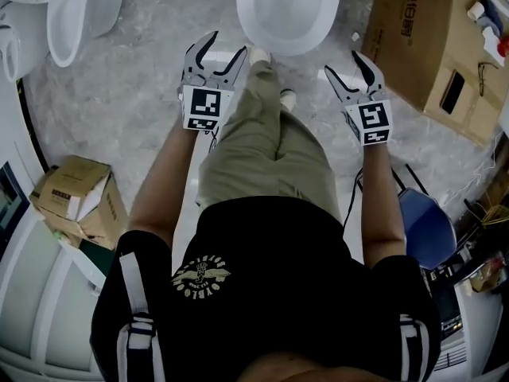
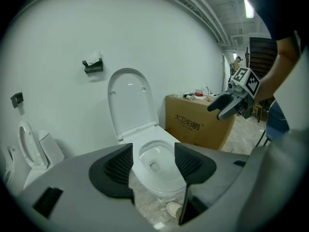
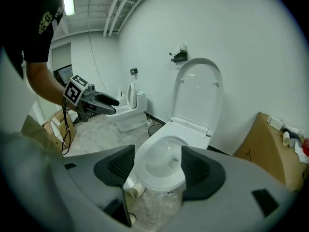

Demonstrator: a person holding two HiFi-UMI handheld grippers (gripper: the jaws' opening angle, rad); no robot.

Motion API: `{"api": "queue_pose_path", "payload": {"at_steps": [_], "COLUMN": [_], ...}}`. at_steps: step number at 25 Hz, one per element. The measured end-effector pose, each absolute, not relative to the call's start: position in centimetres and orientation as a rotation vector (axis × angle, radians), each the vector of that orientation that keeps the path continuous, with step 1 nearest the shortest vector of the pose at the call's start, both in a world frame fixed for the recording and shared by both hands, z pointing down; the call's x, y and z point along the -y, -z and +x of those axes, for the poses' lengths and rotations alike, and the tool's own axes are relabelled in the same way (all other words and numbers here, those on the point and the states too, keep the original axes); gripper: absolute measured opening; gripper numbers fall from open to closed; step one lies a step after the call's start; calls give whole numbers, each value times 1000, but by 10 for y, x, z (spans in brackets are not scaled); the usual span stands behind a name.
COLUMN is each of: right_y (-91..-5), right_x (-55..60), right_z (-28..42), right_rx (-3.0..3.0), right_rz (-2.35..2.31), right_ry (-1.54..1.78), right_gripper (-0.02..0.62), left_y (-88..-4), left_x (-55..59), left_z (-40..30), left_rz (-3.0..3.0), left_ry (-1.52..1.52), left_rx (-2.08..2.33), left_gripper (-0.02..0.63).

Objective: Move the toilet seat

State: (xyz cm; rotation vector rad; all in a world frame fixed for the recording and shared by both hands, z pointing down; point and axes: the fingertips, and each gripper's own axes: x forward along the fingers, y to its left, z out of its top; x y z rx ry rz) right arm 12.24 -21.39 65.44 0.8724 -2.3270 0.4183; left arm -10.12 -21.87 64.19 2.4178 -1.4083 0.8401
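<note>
Spotted toilet seat (image 2: 129,100) raised upright against the wall, behind the bowl (image 1: 288,10). Logged left gripper (image 1: 229,44) and right gripper (image 1: 342,64) both gaping wide, empty — held just short of the bowl's front rim (shoe (image 1: 260,55) beside its base). Noted cardboard box (image 1: 413,38) right of bowl

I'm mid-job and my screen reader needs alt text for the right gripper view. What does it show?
The right gripper, jaws apart and empty, frames an open white toilet whose lid stands upright against the wall. The left gripper is held in the air at left, also open; a cardboard box sits at right.
</note>
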Motion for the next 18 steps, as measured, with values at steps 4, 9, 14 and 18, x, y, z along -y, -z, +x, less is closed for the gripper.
{"api": "queue_pose_path", "payload": {"at_steps": [4, 9, 14, 18], "right_y": [-690, -737, -780, -813], "right_x": [219, 220, 215, 211], "right_z": [116, 113, 118, 126], "right_rx": [2311, 2285, 2246, 2213], "right_rz": [848, 797, 779, 757], "right_ry": [-467, -501, -563, -589], "right_gripper": [291, 291, 291, 291], "left_y": [-679, -727, -770, -803], "left_x": [221, 220, 212, 211], "left_z": [-102, -98, -98, -94], "left_rz": [2388, 2343, 2303, 2278], "left_ry": [-882, -925, -969, -1000], "left_rx": [1361, 1298, 1252, 1220], "left_gripper": [279, 279, 279, 279]}}
